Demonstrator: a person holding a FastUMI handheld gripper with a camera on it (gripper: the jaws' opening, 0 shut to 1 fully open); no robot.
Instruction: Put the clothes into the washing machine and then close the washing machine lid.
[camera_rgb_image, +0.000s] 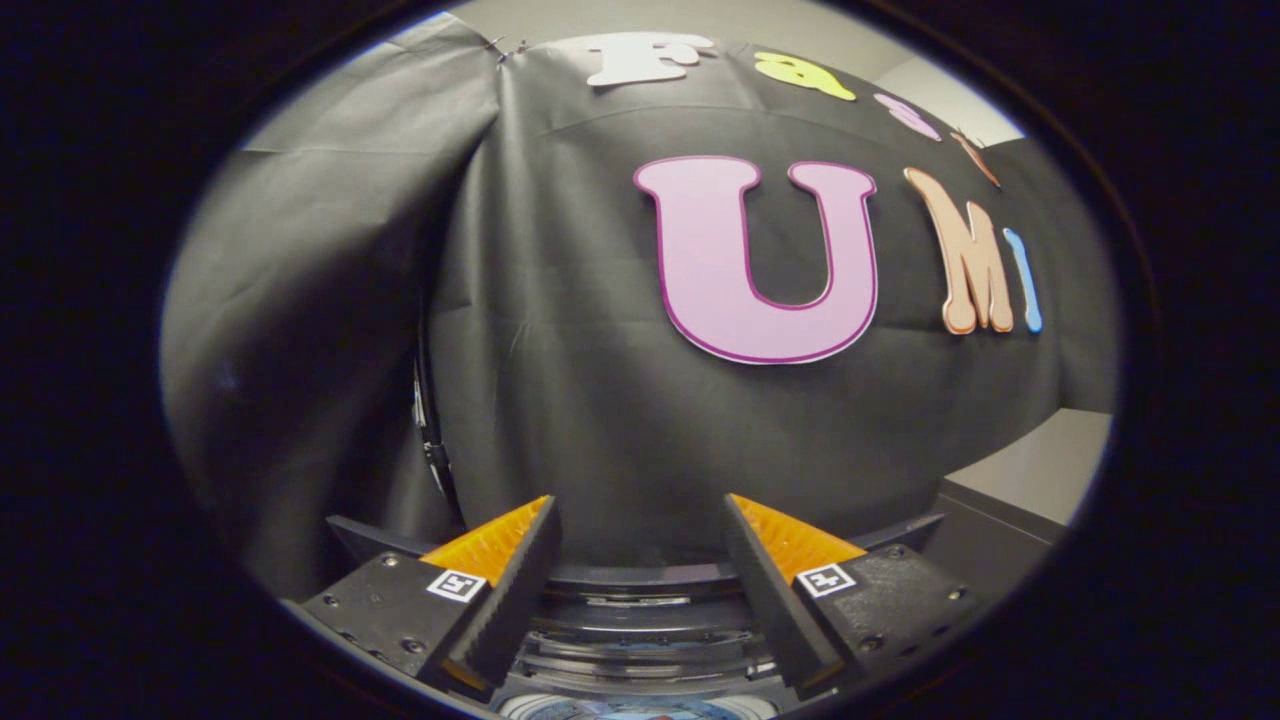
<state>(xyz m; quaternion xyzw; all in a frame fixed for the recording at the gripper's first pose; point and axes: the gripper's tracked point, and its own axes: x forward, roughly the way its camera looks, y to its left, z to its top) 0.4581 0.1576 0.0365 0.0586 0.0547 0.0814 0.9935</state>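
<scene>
**Black cloth ahead as gripper hovers over the washer**

Black cloth (560, 380), the booth's wall, hangs just beyond a hand-held gripper (640, 570) whose two fingers stand spread apart with nothing between them. Below and between the fingers lies the washing machine (640, 620): the curved, ridged top rim of its opening runs across the gap, and a sliver of pale blue shows at the very bottom, though it is too small to say whether that is drum, water or fabric. No clothes can be made out with any certainty. A grey cabinet or panel (1010, 520) sits off beyond the right finger, against the wall.

The released fingers and the level, forward aim suggest the tool is held clear above the machine, not reaching into it. Whether the lid is raised or lowered cannot be told from this angle, so how much of the job remains is uncertain; the closing step appears not yet done.
</scene>
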